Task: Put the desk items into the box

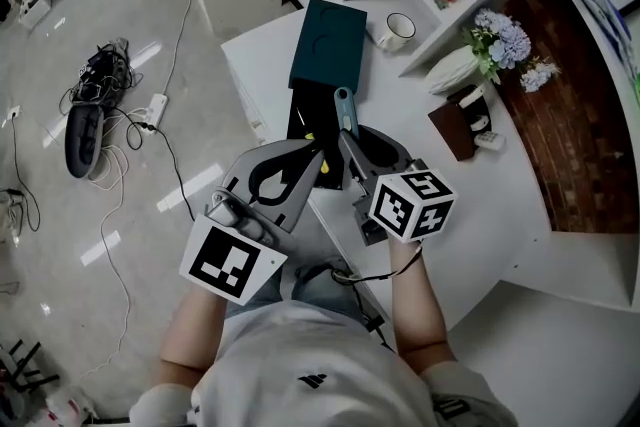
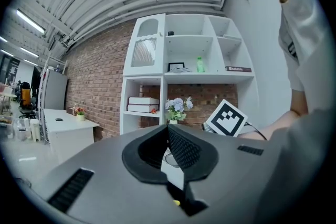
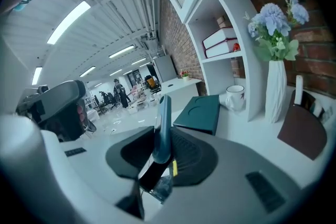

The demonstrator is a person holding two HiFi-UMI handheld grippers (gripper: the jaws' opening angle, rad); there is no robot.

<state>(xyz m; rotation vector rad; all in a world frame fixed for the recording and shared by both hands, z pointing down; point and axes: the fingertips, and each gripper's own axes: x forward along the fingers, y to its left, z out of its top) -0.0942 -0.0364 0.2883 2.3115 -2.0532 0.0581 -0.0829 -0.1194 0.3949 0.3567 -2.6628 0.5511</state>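
Desk (image 1: 500, 205): white, with shelves along the far and right sides.
Box (image 1: 305, 115): black and open, at the left edge of the desk. Dark green lid (image 1: 328, 45) at its far end, near the far left corner.
Left gripper (image 2: 168, 134): just beside the box, at its near end. Fingers closed tip to tip, with nothing between them.
Right gripper (image 1: 350, 143): over the near end of the box. Fingers pressed on the low end of the blue tool.
Mug (image 1: 397, 31): white, by the far edge, just beside the lid.
Blue tool (image 3: 163, 118): long and thin, sticking up out of the fingers, above the open box and not yet inside.
Feel: likely hard, light and smooth, so easy to lift but a bit slippery.
Best hold: flat sides, nearer the middle. Could tip or slide when gripped only at one end.
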